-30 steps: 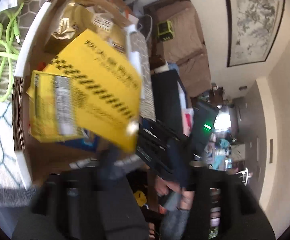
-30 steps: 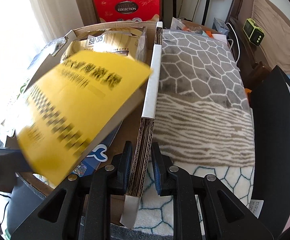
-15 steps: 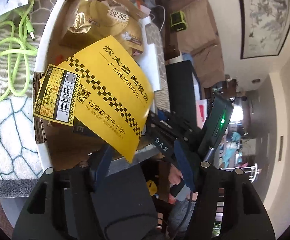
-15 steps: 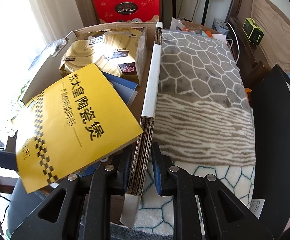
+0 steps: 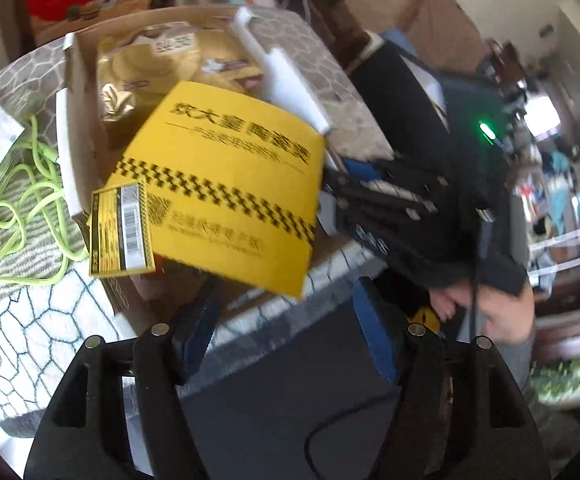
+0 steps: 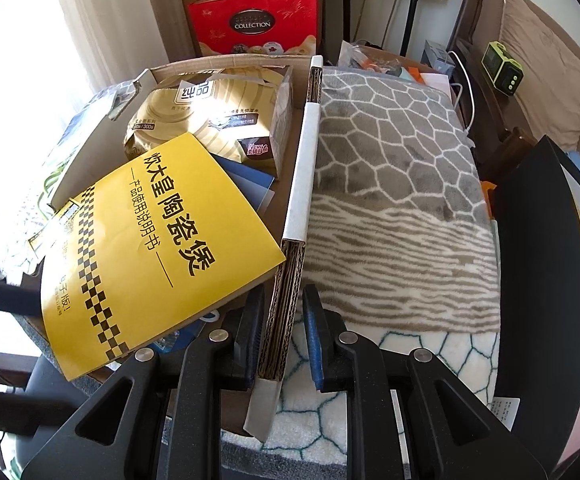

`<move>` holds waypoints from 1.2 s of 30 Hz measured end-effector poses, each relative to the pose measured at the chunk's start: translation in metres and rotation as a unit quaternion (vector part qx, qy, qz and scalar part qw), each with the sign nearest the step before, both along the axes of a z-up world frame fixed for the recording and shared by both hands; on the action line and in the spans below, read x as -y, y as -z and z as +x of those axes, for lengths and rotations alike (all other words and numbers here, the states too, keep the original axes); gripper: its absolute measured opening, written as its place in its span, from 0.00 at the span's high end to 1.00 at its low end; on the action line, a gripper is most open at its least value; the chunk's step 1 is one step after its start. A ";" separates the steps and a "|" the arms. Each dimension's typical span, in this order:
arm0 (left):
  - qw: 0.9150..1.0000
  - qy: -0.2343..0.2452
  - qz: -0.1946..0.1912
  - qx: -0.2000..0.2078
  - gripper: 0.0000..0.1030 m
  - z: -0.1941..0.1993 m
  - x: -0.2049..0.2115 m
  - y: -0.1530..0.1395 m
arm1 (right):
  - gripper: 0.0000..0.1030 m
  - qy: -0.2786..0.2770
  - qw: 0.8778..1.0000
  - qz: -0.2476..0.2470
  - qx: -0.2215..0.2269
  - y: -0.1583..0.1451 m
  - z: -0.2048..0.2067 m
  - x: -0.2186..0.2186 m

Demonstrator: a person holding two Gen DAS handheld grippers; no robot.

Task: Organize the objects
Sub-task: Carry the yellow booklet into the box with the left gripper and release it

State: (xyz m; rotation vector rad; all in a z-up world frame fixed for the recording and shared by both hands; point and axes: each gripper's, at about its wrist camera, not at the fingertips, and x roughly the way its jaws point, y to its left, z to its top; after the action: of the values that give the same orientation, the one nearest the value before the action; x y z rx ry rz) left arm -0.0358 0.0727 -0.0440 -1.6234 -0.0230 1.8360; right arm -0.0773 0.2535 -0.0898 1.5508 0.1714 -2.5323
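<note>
The right gripper (image 6: 281,332) straddles the near end of the cardboard box wall (image 6: 290,264); its blue pads (image 6: 313,340) stand slightly off the cardboard on each side, so the jaws are parted, not pinching. The left gripper (image 5: 286,320) is spread wide, with nothing between its fingers. Just beyond, the yellow manual (image 6: 146,248) lies tilted across the near part of the open cardboard box (image 5: 68,92), one corner touching the wall and its lower edge jutting over the box's near rim. A blue sheet (image 6: 246,178) peeks out beneath it. Farther in sits a gold package (image 6: 210,116). The box rests on a patterned blanket (image 6: 393,184), with a green cable (image 5: 14,216) beside it. A red gift box (image 6: 254,20) stands behind.
</note>
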 end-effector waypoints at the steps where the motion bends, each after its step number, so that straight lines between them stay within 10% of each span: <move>1: 1.000 0.008 -0.005 -0.011 0.38 0.005 0.004 -0.005 | 0.83 0.000 1.000 0.001 -0.001 0.000 -0.001 0.000; 10: 0.997 -0.035 0.045 -0.059 0.38 -0.003 0.063 -0.050 | 0.83 0.002 1.000 0.000 -0.002 0.000 -0.003 0.000; 18: 0.991 -0.084 0.100 -0.024 0.37 -0.071 0.062 -0.024 | 0.83 0.002 1.000 0.001 0.000 0.000 -0.003 -0.002; 36: 0.997 -0.048 0.035 -0.043 0.36 -0.105 0.014 0.012 | 0.82 0.009 1.000 0.000 0.007 0.003 -0.006 -0.003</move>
State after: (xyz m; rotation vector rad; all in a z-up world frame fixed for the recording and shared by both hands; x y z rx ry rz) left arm -0.1409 0.0591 -0.0558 -1.5178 -0.1277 1.9533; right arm -0.0833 0.2567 -0.0929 1.5753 0.1563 -2.5346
